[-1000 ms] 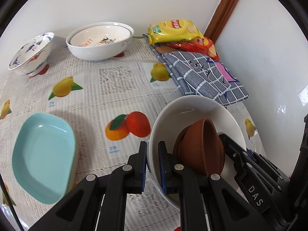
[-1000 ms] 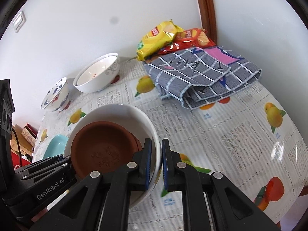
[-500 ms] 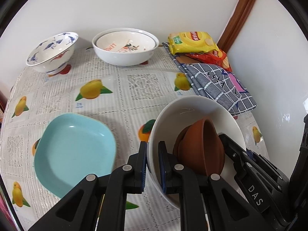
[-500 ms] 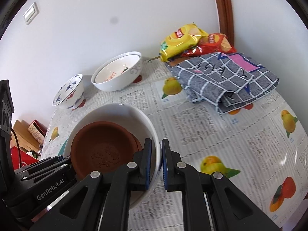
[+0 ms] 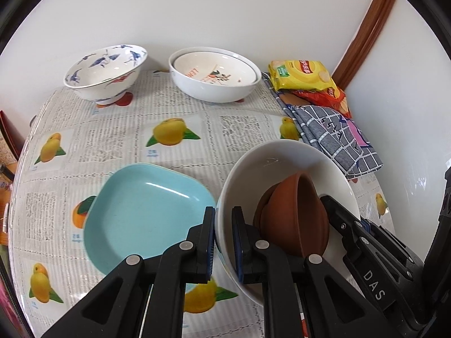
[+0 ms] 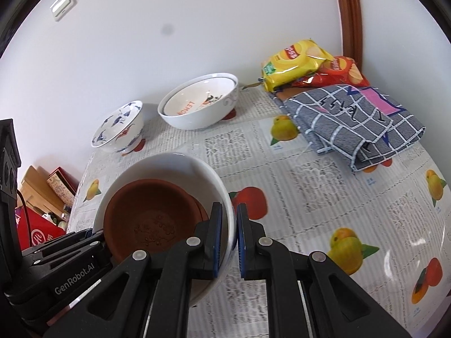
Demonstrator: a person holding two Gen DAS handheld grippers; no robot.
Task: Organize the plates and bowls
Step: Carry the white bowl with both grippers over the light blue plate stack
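since a second ago the teal plate (image 5: pixel 141 211) has slid toward frame centre while both grippers, left gripper (image 5: pixel 223 239) and right gripper (image 6: pixel 227 239), stay clamped on the white bowl (image 5: pixel 284 157) at lower right, whose loose brown bowls (image 5: pixel 296 214) could tip out.

Opposite close views (shared white bowl (image 5: pixel 284 157))

My two grippers have carried the white bowl (image 5: pixel 284 169) leftward over the bench (image 5: pixel 118 140), the teal dish (image 5: pixel 141 214) now just beside it, patterned bowl (image 5: pixel 105 70) nearer centre
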